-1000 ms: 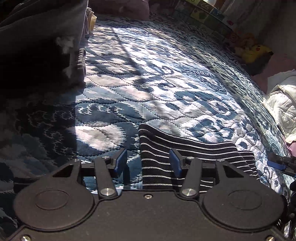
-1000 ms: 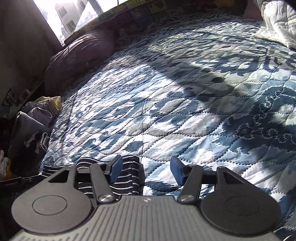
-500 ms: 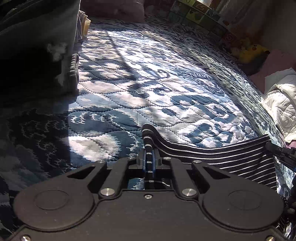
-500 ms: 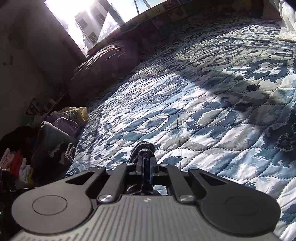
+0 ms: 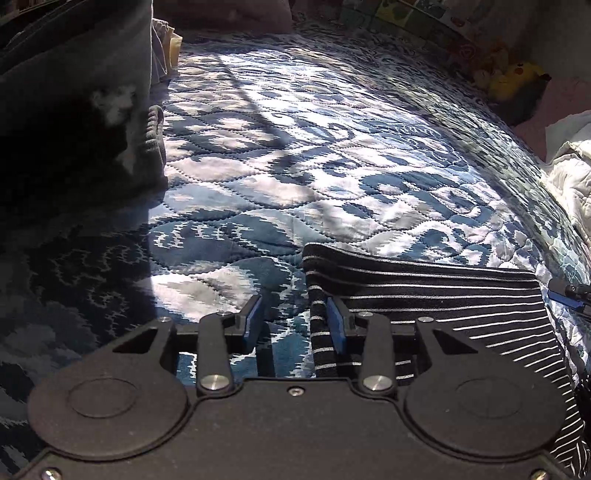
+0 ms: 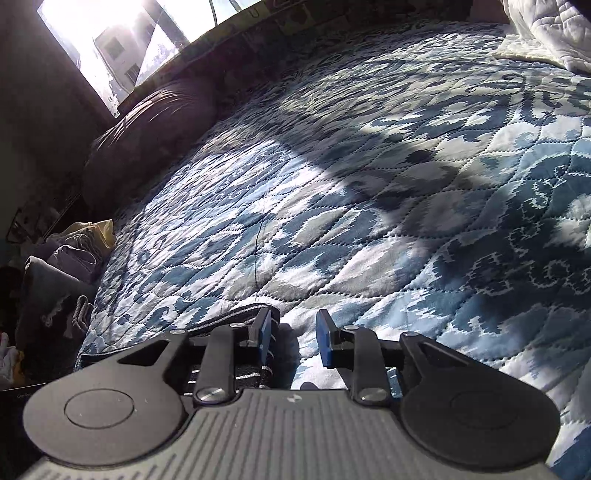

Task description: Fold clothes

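Two black hand-held tools with blue-padded fingers

The left tool (image 5: 295, 319) has a smooth matte black body, two round raised discs, silver screws at the finger pivots and one small screw at the centre. The right tool (image 6: 293, 338) is alike in shape, but its body is ribbed grey with a small mark at the middle. Both carry flat blue pads (image 6: 324, 341) on angular black fingers.

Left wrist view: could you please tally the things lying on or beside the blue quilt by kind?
Striped garment: 1
Dark grey folded garments: 1 pile
Yellow plush toy: 1
White quilted blanket: 1
Pillow: 1
Total: 5
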Tool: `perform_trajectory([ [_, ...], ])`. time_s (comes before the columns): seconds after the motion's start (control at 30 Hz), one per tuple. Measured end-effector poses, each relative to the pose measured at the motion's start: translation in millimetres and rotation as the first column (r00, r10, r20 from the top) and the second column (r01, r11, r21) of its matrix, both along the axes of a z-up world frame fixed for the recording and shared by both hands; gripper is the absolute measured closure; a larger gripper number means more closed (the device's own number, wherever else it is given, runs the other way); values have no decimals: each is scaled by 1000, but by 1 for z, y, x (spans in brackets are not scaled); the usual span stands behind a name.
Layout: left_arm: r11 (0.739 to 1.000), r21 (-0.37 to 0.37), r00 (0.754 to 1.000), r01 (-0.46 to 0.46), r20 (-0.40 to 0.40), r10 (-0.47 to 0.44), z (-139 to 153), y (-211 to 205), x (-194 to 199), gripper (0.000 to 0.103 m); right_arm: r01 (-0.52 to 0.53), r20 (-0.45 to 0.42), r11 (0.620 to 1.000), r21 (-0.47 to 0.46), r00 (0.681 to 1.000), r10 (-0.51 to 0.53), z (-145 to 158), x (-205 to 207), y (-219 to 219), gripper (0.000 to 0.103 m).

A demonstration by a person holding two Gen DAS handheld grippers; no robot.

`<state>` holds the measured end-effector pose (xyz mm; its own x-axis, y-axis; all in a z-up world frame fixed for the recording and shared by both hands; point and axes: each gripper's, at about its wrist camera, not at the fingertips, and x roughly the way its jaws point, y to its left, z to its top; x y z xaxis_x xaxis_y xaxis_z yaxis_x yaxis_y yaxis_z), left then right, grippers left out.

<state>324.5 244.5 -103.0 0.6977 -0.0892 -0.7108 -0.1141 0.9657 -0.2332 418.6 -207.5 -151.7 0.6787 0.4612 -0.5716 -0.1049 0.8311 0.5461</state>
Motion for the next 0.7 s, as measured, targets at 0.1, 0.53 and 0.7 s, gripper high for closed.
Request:
perform_trajectory([
  [0.1, 1000, 21, 1000, 2, -2, -2, 5, 1, -6, 65, 57, 16, 996, 74, 998, -58, 20, -27, -36, 73],
  [0.53, 977, -44, 973, -208, 96, 212, 35, 67, -179, 64, -99, 201, 993, 68, 976, 84, 63, -247, -24, 69],
  [0.7, 930, -187, 943, -317, 42, 330, 1, 84, -222, 64, -250, 187, 968, 33, 953, 240, 42, -287, 47, 64],
])
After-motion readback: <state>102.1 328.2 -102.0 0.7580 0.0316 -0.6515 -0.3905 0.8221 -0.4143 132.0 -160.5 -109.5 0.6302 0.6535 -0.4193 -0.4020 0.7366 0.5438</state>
